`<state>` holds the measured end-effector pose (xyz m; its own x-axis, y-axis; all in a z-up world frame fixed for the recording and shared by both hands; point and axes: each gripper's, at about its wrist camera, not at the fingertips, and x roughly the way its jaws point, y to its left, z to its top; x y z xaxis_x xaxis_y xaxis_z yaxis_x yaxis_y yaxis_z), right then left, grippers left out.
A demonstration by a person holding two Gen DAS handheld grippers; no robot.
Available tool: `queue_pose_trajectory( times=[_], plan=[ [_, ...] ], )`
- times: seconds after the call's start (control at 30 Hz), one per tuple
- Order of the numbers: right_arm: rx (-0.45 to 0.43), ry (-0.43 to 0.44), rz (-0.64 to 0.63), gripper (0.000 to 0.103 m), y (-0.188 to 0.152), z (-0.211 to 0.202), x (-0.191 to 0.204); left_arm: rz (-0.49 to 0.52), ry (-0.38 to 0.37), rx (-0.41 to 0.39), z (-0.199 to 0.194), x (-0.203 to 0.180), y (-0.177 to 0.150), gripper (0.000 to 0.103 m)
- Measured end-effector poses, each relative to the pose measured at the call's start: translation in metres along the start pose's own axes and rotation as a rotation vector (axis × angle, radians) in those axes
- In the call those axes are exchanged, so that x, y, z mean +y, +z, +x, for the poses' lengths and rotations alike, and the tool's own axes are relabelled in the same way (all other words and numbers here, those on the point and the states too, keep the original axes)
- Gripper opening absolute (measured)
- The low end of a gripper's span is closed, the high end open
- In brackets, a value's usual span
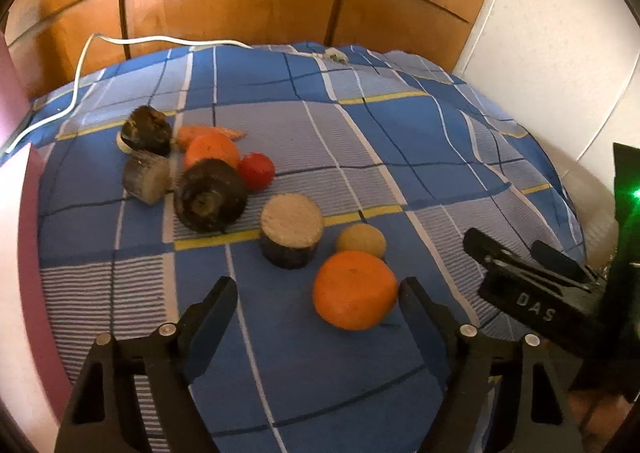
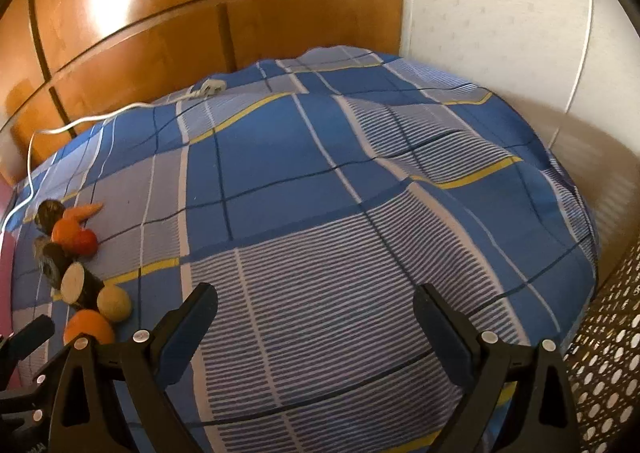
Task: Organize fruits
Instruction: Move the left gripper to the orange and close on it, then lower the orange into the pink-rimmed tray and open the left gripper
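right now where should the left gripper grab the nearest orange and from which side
Grip the nearest orange across its widest middle, coming straight forward and down. It is round, sits free on the checked bedspread, and already lies just inside the open left gripper's right finger, so shift right to centre it.

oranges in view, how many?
2. One orange beside the open left gripper's right finger; the other orange in the far cluster, behind a dark log piece.

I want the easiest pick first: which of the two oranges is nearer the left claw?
The near orange, beside the left claw; the other orange sits far back in the pile.
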<state>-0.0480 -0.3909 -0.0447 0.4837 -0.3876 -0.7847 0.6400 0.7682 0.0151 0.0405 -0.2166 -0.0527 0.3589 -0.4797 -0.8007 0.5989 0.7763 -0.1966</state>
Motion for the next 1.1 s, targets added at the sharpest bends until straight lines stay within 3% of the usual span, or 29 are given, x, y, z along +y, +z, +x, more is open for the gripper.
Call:
queue_pose_trajectory(
  times=[0.03, 0.13, 0.23, 0.5, 0.7, 0.83, 0.93, 1.1],
  plan=[
    [0.003, -0.001, -0.006, 0.100, -0.001, 0.002, 0.002, -0.001, 0.000, 0.003, 0.001, 0.000, -0.001, 0.081],
    [0.017, -0.003, -0.006, 0.100, -0.005, 0.007, 0.002, 0.008, -0.008, 0.001, 0.003, 0.000, -0.002, 0.064],
    [0.040, -0.001, -0.007, 0.100, -0.008, 0.014, 0.003, -0.006, -0.078, 0.000, 0.004, 0.002, -0.001, 0.042],
    [0.027, -0.003, -0.021, 0.101, -0.012, 0.016, 0.005, -0.023, -0.101, -0.017, -0.012, 0.008, -0.005, 0.040],
    [0.007, -0.003, -0.021, 0.103, -0.013, 0.016, 0.005, -0.094, -0.075, -0.129, -0.067, 0.038, -0.002, 0.040],
    [0.000, -0.003, -0.018, 0.103, -0.014, 0.015, 0.004, -0.222, 0.027, -0.217, -0.107, 0.089, 0.002, 0.040],
    [-0.004, -0.002, -0.017, 0.103, -0.014, 0.015, 0.004, -0.322, 0.168, -0.256, -0.128, 0.138, 0.000, 0.040],
    [-0.012, -0.007, -0.017, 0.103, -0.015, 0.015, 0.004, -0.461, 0.414, -0.225, -0.137, 0.218, -0.017, 0.040]
  ],
)
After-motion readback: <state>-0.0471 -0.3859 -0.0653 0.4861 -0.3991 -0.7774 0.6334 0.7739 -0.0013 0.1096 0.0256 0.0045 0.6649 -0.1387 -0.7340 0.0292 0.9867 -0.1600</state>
